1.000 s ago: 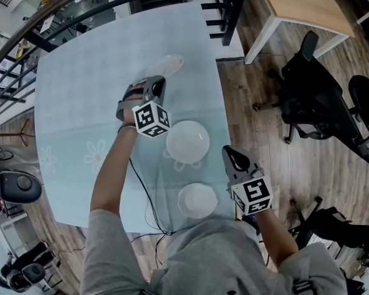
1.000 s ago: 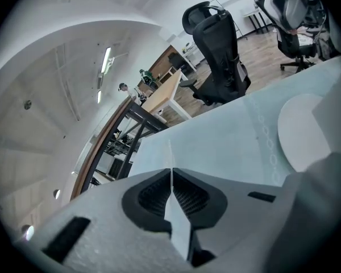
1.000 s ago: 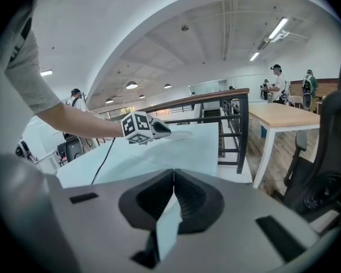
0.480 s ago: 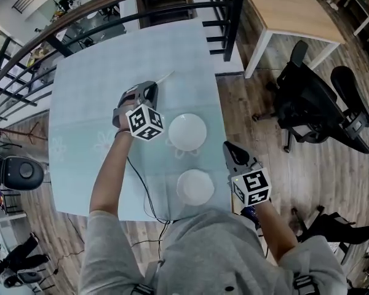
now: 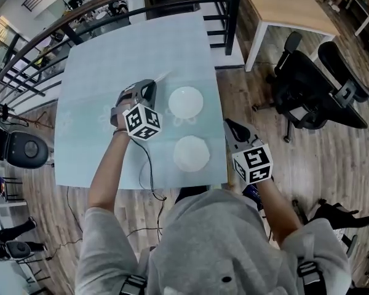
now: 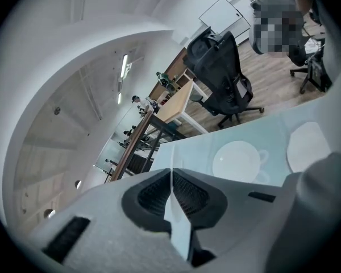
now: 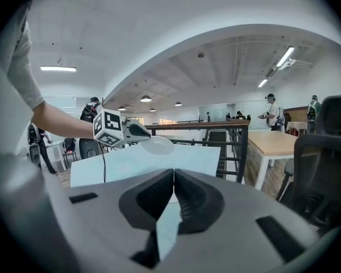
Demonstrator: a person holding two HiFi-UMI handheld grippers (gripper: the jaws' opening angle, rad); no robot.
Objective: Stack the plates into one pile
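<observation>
Where flat on table [image 5: 80, 103] a second earlier, lifted far plate [image 5: 163, 76] clear, rim pinched in left hand-held gripper [image 5: 151, 85]. Kept right hand-held gripper [image 5: 232, 126] shut, empty. Left middle plate [image 5: 186, 102] and near plate [image 5: 191, 153] apart on table, unstacked.

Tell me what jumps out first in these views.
The left gripper holds a white plate by its rim above the pale table. Two more plates lie apart on it: a far plate and a near plate. The right gripper, shut and empty, hangs off the table's right edge.
</observation>
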